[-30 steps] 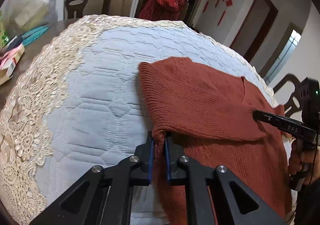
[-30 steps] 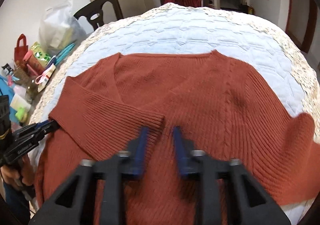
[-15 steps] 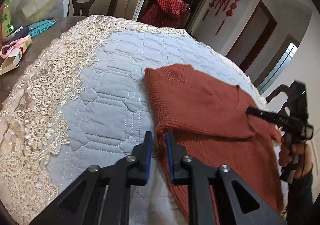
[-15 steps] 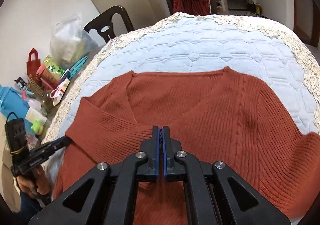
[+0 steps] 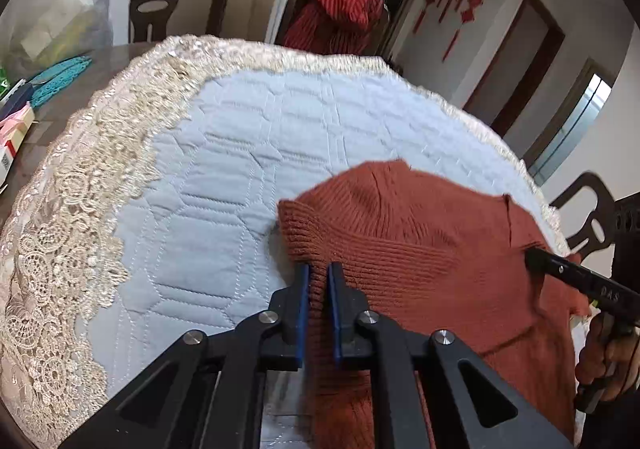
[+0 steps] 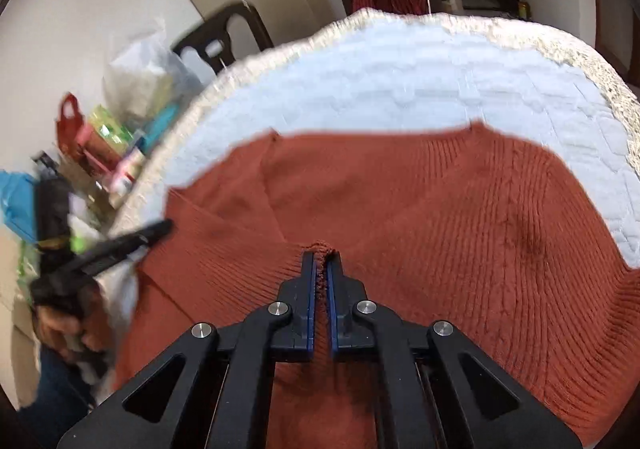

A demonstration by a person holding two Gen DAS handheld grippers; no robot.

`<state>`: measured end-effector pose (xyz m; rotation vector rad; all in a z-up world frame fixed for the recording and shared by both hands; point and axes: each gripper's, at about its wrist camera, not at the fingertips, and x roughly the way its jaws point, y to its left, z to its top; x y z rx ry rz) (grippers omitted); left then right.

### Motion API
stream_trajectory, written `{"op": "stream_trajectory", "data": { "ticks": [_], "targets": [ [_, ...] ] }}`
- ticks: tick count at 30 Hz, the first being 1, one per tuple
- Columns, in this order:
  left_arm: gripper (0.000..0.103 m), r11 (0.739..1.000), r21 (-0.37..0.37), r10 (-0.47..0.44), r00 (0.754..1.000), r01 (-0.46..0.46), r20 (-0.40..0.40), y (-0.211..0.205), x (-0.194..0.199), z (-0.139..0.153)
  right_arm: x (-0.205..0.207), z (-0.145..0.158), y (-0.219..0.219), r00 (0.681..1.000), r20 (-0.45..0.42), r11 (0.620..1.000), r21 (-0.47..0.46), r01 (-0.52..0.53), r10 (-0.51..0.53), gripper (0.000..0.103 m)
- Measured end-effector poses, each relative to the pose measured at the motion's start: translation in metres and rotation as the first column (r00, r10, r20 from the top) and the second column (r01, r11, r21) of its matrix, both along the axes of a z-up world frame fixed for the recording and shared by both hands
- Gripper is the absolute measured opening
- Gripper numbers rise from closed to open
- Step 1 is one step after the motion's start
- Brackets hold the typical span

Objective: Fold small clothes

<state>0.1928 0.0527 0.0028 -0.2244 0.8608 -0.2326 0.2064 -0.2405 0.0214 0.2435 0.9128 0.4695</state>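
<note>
One sleeve folded across the chest of the rust-red ribbed knit sweater (image 6: 400, 217), lying flat on the quilted pale-blue, lace-edged bench cover (image 5: 224, 177); other sleeve and body folds remaining, seemingly. Left gripper (image 5: 318, 289) jaws having just been closing, now pinching the folded sleeve's edge; right gripper (image 6: 319, 273) jaws clamping the cuff. Sitting off-cover: a clear plastic bag (image 6: 140, 77), contents blurred.

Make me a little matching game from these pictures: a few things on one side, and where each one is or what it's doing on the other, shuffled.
Things:
1. rust sweater
2. red checked cloth
3. right claw
4. plastic bag

States:
A. draped over a chair back
B. pinching the sweater's cuff
C. spread on the blue quilted cover
D. among clutter on the bare table beside the cover

Pairs: 1-C, 2-A, 3-B, 4-D
</note>
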Motion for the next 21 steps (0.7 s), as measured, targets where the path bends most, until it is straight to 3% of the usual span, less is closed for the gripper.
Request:
{"op": "stream_trajectory", "data": {
  "ticks": [2,3,6,10,13,16,18,21],
  "targets": [
    [0.011,1.0,-0.015,0.024,1.0,-0.024,-0.007,0.008,-0.001,-0.005,0.006,0.0,-0.002,1.0,0.007,1.0,0.0,0.014,-0.014,0.005],
    [0.016,0.999,-0.029,0.027,1.0,-0.027,-0.014,0.012,-0.002,-0.007,0.014,-0.006,-0.004,1.0,-0.023,1.0,0.0,0.015,-0.015,0.005],
    [0.015,0.999,-0.019,0.044,0.999,-0.044,-0.007,0.016,-0.012,-0.002,0.021,-0.02,-0.005,0.994,-0.088,0.997,-0.055,0.053,-0.057,0.006],
    [0.016,1.0,-0.022,0.011,0.998,-0.009,0.056,0.01,-0.037,0.02,-0.004,-0.005,-0.008,0.998,-0.015,0.996,-0.066,0.06,-0.061,0.006],
    [0.024,0.998,-0.013,-0.061,0.995,0.062,0.076,-0.012,-0.055,0.024,-0.023,-0.001,-0.002,1.0,0.016,0.996,-0.083,0.017,-0.016,0.006],
    [0.025,0.995,0.031,-0.099,0.995,0.099,0.025,-0.027,-0.056,0.005,-0.028,-0.019,0.01,0.999,-0.04,0.989,-0.143,-0.031,0.026,0.006],
    [0.025,0.995,0.035,-0.09,0.996,0.091,-0.012,-0.025,-0.057,-0.009,-0.033,-0.022,0.008,0.999,-0.029,0.989,-0.142,-0.036,0.032,0.006],
    [0.027,0.996,0.041,-0.074,0.997,0.074,-0.004,-0.021,-0.071,0.001,-0.045,-0.016,-0.005,0.999,-0.033,0.991,-0.132,-0.012,0.007,0.006]
  ]
}}
